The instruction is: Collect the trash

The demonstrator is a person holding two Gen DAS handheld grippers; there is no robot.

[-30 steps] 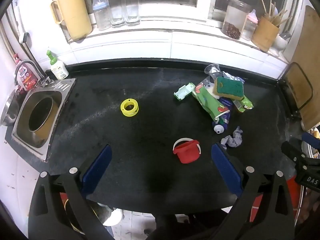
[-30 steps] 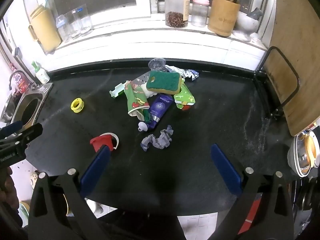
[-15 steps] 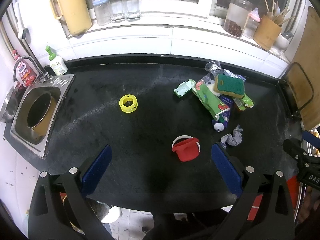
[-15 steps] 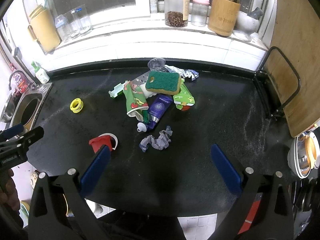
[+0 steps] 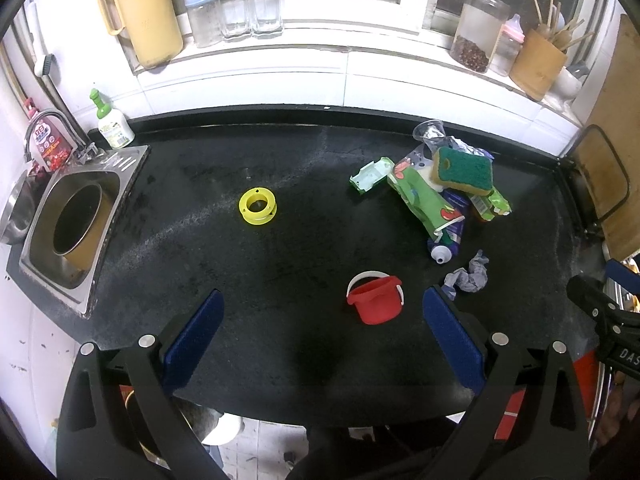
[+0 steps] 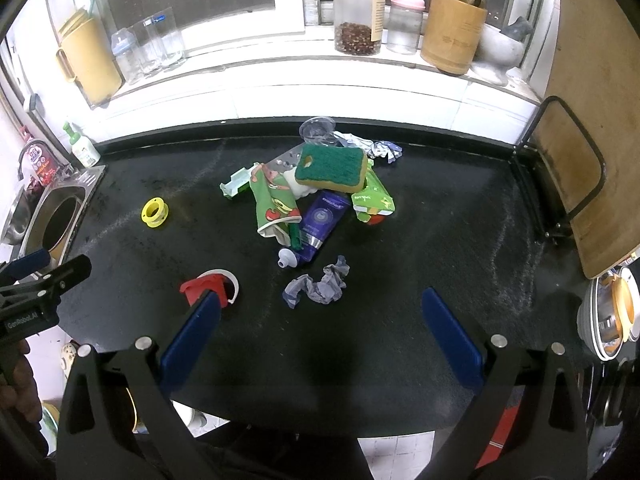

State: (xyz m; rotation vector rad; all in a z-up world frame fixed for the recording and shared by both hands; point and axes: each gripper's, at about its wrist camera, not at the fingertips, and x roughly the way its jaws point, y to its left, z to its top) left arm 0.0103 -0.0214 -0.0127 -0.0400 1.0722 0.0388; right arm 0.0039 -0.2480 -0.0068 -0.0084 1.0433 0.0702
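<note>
Sponge [image 6: 332, 168] tops the trash pile [image 6: 316, 208]; bucket [image 5: 375, 297] nearer, spool [image 5: 258, 211] left.

Trash pile [image 6: 320, 196] on black counter [image 6: 440, 216]

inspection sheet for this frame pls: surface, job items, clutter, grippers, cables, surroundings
Surface: black countertop, dusty pale streaks.
Job's things: trash pile mid-counter: green sponge on top, purple tube, green wrappers, clear plastic cup; crumpled grey wad lies apart, nearer.
Clutter: red toy bucket; yellow ring.
Grippers: left gripper open, empty, above the near counter edge; right gripper open, empty.
Cables: nothing seen.
Surroundings: sink at left; sill with jars, bottles, utensil holder; cutting board at right.
</note>
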